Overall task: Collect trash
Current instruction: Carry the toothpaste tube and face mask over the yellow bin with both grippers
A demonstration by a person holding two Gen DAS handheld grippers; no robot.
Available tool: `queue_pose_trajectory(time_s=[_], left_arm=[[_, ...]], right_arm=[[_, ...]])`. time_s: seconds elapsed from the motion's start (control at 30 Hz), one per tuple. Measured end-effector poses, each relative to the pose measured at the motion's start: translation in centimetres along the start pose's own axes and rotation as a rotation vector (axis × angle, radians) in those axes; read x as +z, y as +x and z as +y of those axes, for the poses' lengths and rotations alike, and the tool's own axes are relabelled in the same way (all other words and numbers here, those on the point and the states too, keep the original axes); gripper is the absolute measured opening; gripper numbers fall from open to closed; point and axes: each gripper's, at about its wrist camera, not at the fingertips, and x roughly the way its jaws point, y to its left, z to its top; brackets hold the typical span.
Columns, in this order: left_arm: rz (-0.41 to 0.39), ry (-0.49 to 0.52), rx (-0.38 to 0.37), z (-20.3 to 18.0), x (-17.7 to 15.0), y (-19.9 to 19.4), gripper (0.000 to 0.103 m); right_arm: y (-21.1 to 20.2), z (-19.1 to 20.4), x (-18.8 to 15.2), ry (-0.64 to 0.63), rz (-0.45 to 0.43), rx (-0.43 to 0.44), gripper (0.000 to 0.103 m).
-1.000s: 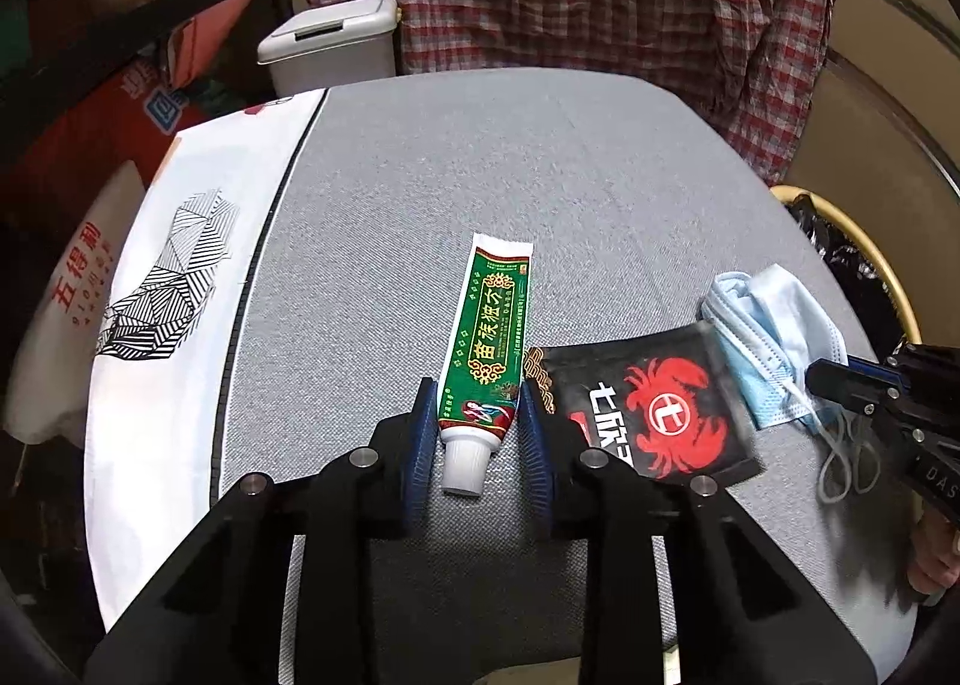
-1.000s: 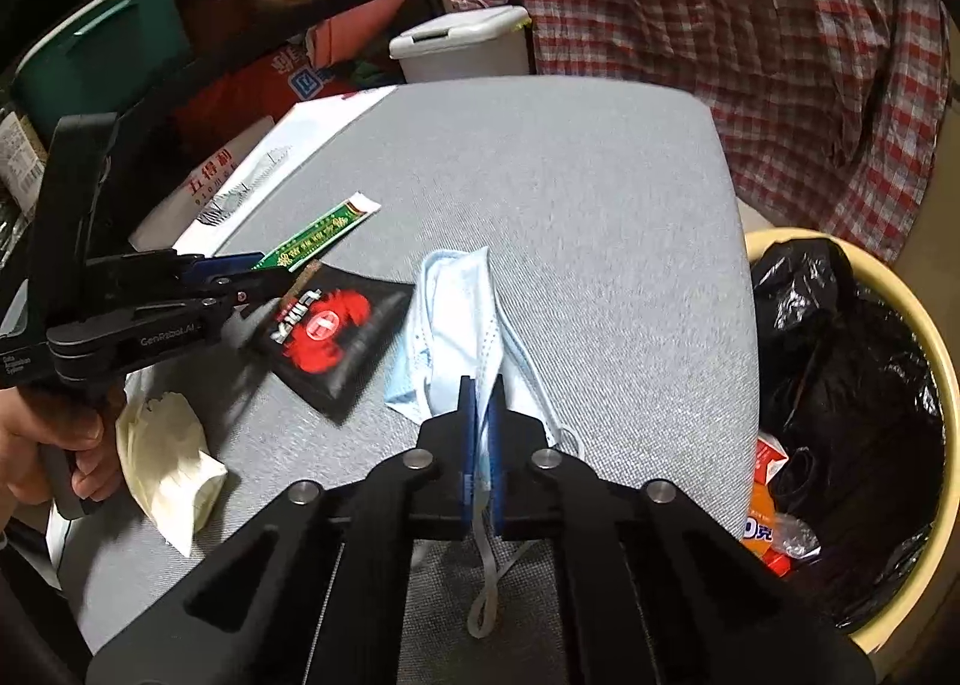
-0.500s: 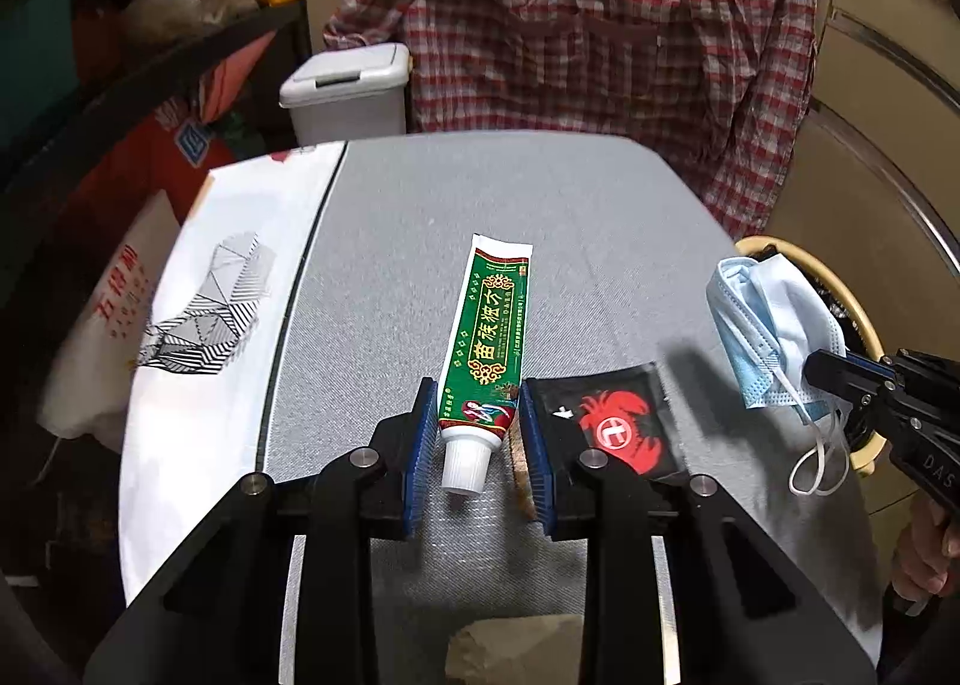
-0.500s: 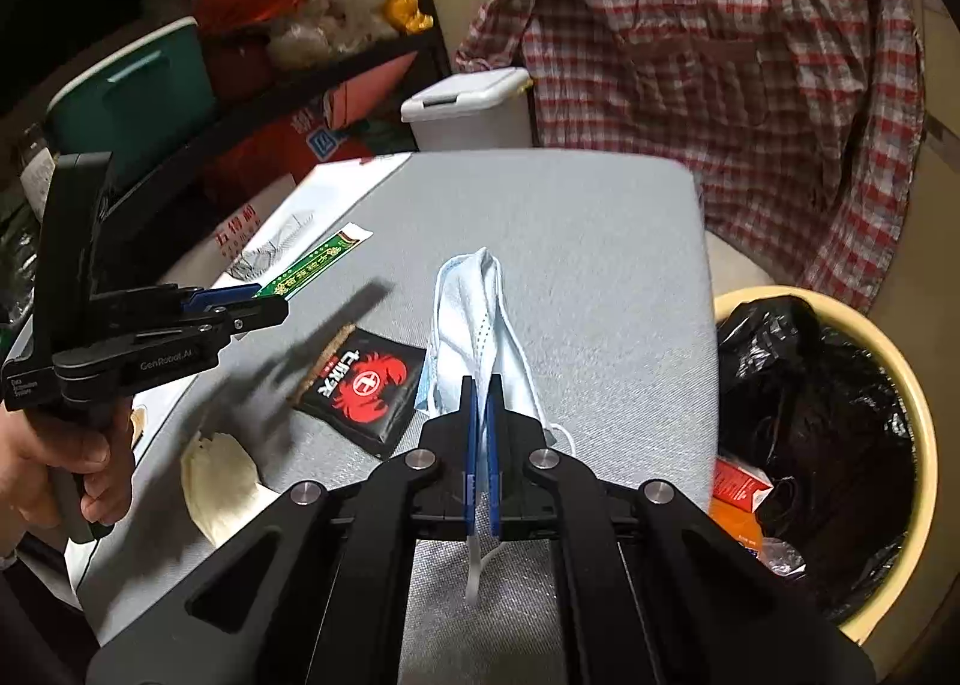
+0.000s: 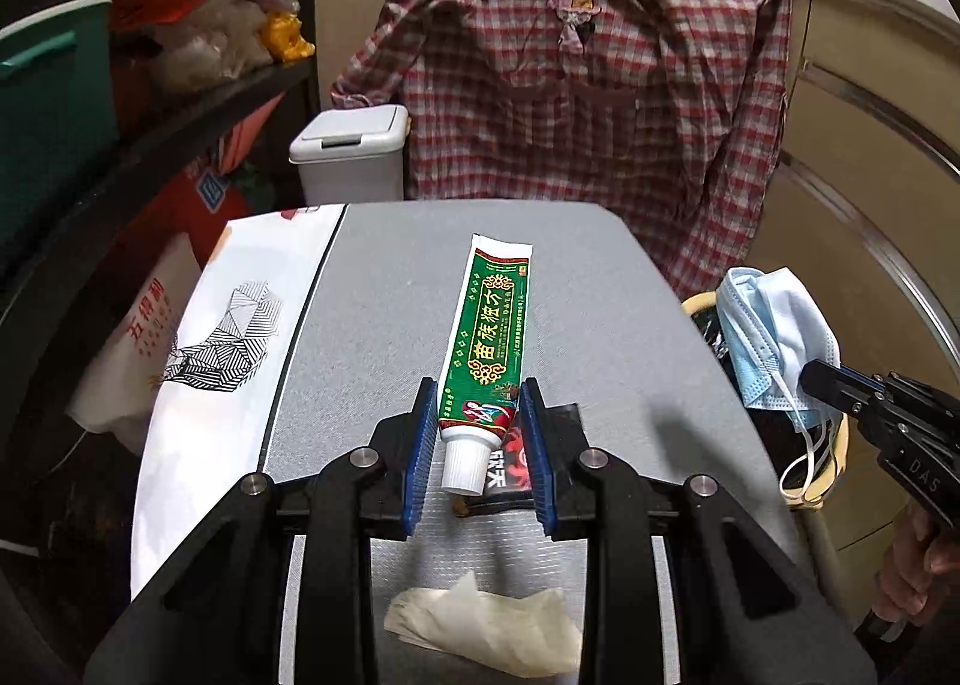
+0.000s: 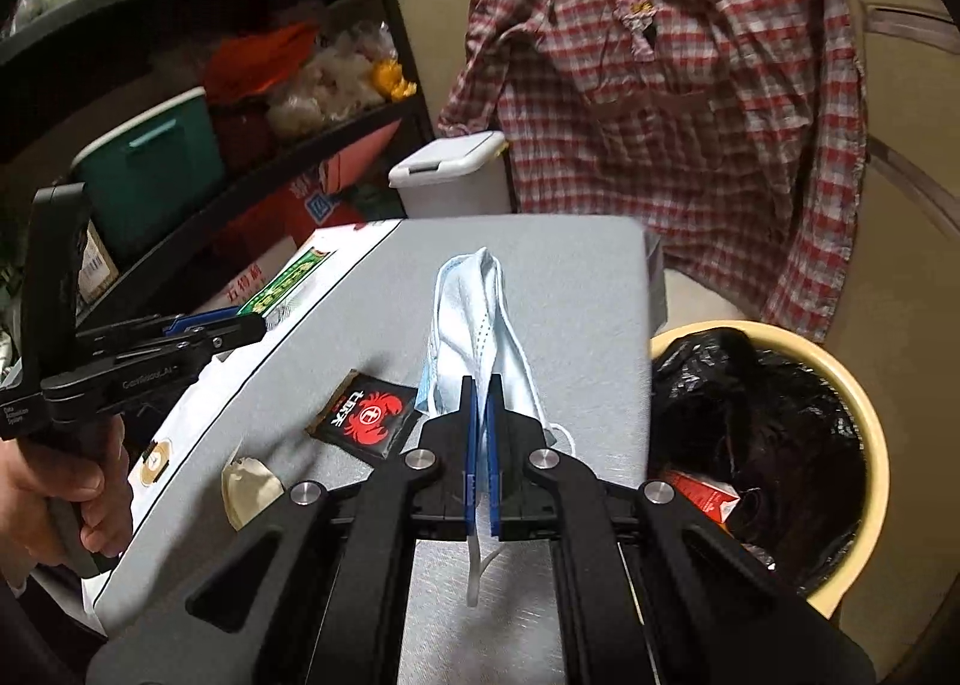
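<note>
My left gripper (image 5: 479, 403) is shut on a green toothpaste tube (image 5: 489, 349) and holds it above the grey table (image 5: 372, 313); the tube also shows in the right wrist view (image 6: 288, 280). My right gripper (image 6: 479, 385) is shut on a blue face mask (image 6: 474, 319), lifted off the table near its right edge. In the left wrist view the mask (image 5: 774, 325) hangs over the yellow trash bin (image 5: 696, 304). A black crab-print packet (image 6: 366, 415) and a crumpled tissue (image 6: 246, 484) lie on the table.
The yellow bin with a black liner (image 6: 774, 433) stands right of the table and holds some waste. A white printed bag (image 5: 222, 337) lies on the table's left side. A white lidded bin (image 5: 351, 151), a plaid shirt (image 5: 600, 85) and shelves (image 6: 180, 85) stand behind.
Both grippers have risen with their loads. The toothpaste tube has come off the table. The mask has moved higher and right, over the yellow bin.
</note>
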Motion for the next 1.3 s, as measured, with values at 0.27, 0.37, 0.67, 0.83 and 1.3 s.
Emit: queue_pose_trajectory(time_s=[0.27, 0.37, 0.67, 0.83, 1.3], left_arm=[[-0.032, -0.018, 0.003, -1.6, 0.2, -1.6, 0.028], [-0.044, -0.02, 0.0, -2.4, 0.4, -2.0, 0.028], [-0.076, -0.021, -0.024, -5.2, 1.0, -2.5, 0.028], [-0.087, -0.019, -0.041, -6.7, 1.3, -2.3, 0.028], [-0.101, -0.008, -0.084, -10.5, 2.2, -1.5, 0.028]], right_arm=[[-2.4, -1.9, 0.2, 0.039, -0.054, -0.03, 0.003], [-3.2, -2.7, 0.2, 0.054, -0.071, -0.043, 0.003], [-5.0, -5.5, 0.2, 0.096, -0.11, -0.086, 0.003], [-5.8, -7.2, 0.2, 0.116, -0.126, -0.108, 0.003], [-7.7, -10.9, 0.8, 0.157, -0.178, -0.177, 0.003]])
